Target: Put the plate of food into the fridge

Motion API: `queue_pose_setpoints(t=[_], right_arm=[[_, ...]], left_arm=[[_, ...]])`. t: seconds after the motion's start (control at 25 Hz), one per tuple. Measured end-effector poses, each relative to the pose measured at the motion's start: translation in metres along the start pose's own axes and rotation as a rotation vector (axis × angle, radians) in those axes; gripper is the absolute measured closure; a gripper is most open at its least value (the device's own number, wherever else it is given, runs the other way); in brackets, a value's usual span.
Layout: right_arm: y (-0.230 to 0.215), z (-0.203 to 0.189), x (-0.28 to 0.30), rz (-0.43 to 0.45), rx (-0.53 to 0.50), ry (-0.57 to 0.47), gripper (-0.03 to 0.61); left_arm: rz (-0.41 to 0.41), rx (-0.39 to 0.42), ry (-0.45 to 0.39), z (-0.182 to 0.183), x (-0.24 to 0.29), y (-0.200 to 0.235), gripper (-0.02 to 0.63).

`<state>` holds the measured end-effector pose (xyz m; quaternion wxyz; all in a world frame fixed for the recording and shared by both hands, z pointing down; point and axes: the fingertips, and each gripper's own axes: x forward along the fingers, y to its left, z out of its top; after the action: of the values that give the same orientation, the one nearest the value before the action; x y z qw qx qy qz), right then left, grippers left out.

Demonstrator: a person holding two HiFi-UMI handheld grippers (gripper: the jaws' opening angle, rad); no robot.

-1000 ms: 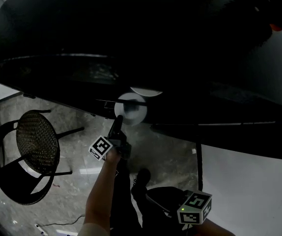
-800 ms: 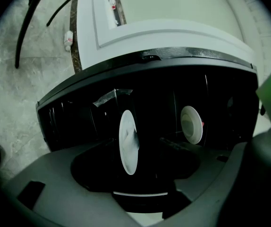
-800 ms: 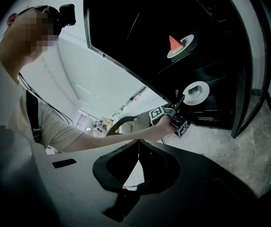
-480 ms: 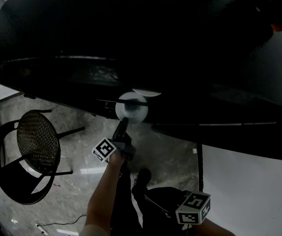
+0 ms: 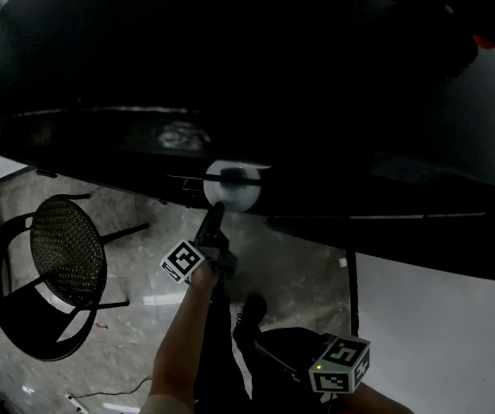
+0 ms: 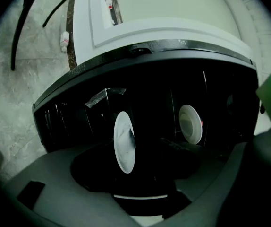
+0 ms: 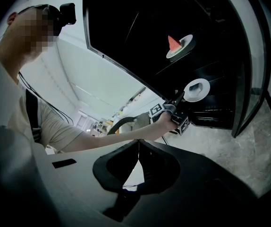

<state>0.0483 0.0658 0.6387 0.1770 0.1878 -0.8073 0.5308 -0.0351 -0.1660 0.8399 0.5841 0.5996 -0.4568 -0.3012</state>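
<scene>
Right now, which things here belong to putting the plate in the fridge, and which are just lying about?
Job: plate held by left gripper; fridge.
Lying about: chair; other plate with a red wedge, on a fridge shelf; right gripper, shut and empty.

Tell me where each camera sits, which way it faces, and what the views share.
Head view: on the person's head, looking steeply down at the fridge; shows the left forearm and the left tool holding the plate.
Left gripper view: on the left tool, looking into the fridge; its jaws grip the plate.
Right gripper view: on the right tool, looking at the person's torso and the fridge; jaws together, empty.
Shared: all three show the held plate; both gripper views show a second plate inside.
</scene>
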Motion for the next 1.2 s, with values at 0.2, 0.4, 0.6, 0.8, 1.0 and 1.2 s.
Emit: queue_pose_setpoints(t=[0.2, 0.4, 0.6, 0.8, 1.0, 1.2], right_arm=[[0.001, -0.001, 0.004, 0.006, -0.002, 0.002, 0.557], [0.000, -0.004, 0.005, 0.004, 0.002, 0.003, 0.557], [-0.002, -0.001, 0.002, -0.001, 0.006, -0.004, 0.557], [-0.004, -0.002, 0.001, -0.002, 0.016, -0.016, 0.557], [-0.006, 0.000, -0.002, -0.003, 0.015, -0.020, 0.557], [-0.010, 0.000, -0.006, -0.009, 0.022, -0.026, 0.557]], left_arm=[[0.005, 0.042, 0.059, -0.021, -0.004, -0.005, 0.331], [0.004, 0.067, 0.108, -0.031, 0.008, -0.007, 0.331], [0.002, 0.091, 0.115, -0.028, 0.017, -0.008, 0.331], [-0.004, 0.112, 0.124, -0.025, 0.028, -0.010, 0.331], [-0.009, 0.135, 0.136, -0.025, 0.037, -0.011, 0.331], [-0.011, 0.154, 0.141, -0.022, 0.047, -0.013, 0.331]])
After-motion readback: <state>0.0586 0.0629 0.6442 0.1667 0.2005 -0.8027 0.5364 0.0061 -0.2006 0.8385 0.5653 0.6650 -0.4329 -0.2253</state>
